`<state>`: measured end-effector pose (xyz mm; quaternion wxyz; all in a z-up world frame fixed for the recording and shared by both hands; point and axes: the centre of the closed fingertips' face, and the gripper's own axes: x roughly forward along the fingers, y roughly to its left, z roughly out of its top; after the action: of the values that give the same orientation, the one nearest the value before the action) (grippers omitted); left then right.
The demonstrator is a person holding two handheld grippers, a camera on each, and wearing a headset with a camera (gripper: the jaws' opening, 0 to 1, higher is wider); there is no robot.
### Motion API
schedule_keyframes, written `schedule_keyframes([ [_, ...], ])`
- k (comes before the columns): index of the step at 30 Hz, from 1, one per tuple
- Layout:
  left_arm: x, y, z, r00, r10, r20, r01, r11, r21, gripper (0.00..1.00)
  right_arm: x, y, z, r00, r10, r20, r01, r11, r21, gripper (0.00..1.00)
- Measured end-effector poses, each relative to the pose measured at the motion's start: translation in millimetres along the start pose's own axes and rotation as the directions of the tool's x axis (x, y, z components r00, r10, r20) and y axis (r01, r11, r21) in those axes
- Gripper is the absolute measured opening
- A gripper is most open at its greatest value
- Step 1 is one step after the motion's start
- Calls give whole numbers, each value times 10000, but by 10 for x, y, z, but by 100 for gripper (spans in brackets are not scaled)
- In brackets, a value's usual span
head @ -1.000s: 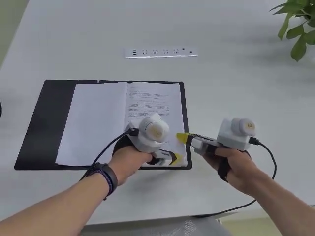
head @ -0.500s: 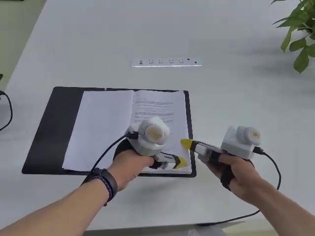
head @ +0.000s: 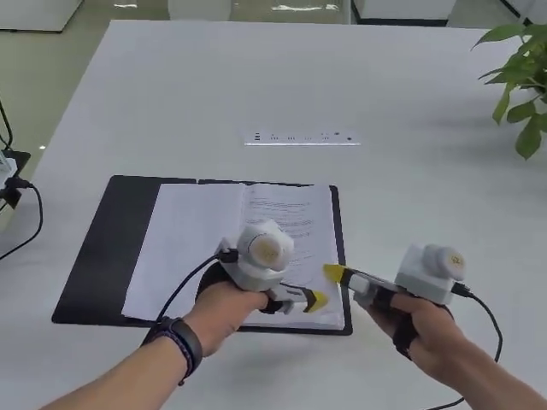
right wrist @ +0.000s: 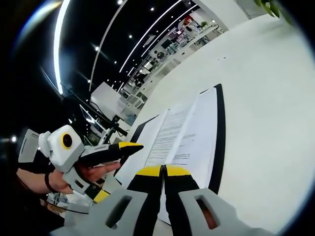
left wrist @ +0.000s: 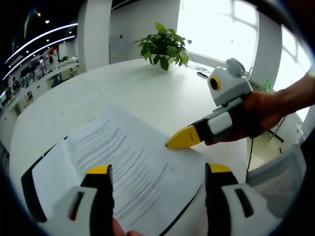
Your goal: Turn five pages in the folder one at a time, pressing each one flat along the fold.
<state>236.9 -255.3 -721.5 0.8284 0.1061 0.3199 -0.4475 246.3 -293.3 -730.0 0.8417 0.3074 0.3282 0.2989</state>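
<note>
The white tabletop (head: 256, 77) runs out past a plant (head: 521, 85) in a bright office. Over the last second only my head has drawn back. Both grippers sit where they were beside the open folder (head: 102, 248), so the next page is not yet lifted. My left gripper (head: 308, 299) hangs wide open over the lower right page (head: 295, 213), wrist level. My right gripper (head: 333, 273), jaws pressed together on nothing, points in at that page's outer edge.

Office: long white table (head: 256, 77), inset power strip (head: 301, 138), potted plant (left wrist: 165, 46).
</note>
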Motion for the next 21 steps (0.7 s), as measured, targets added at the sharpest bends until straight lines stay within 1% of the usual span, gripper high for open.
schedule_keyframes([
  [2, -60, 42, -23, 10000, 68, 27, -68, 10000, -19, 77, 9, 34, 22, 10000, 6, 39, -5, 10000, -65, 0],
  [7, -226, 133, -83, 9997, 195, 117, -194, 9998, -64, 77, 52, 137, 95, 9993, 143, 348, -141, 9999, -41, 0],
  [9, -306, 184, -111, 9996, 267, 129, -266, 9996, -72, 77, 74, 185, 116, 9985, 221, 496, -221, 9998, -4, 0],
  [12, -434, 281, -122, 9986, 417, 314, -410, 9989, -238, 78, 112, 254, 144, 9975, 326, 626, -324, 9995, -48, 0],
  [16, -565, 379, -150, 9975, 573, 410, -561, 9980, -278, 78, 179, 400, 186, 9962, 515, 709, -504, 9986, -164, 0],
  [20, -744, 494, -183, 9954, 784, 560, -766, 9965, -331, 77, 265, 557, 233, 9943, 761, 751, -733, 9966, -388, 0],
  [21, -793, 525, -200, 9948, 844, 573, -826, 9960, -329, 77, 274, 572, 237, 9941, 786, 748, -756, 9963, -417, 0],
])
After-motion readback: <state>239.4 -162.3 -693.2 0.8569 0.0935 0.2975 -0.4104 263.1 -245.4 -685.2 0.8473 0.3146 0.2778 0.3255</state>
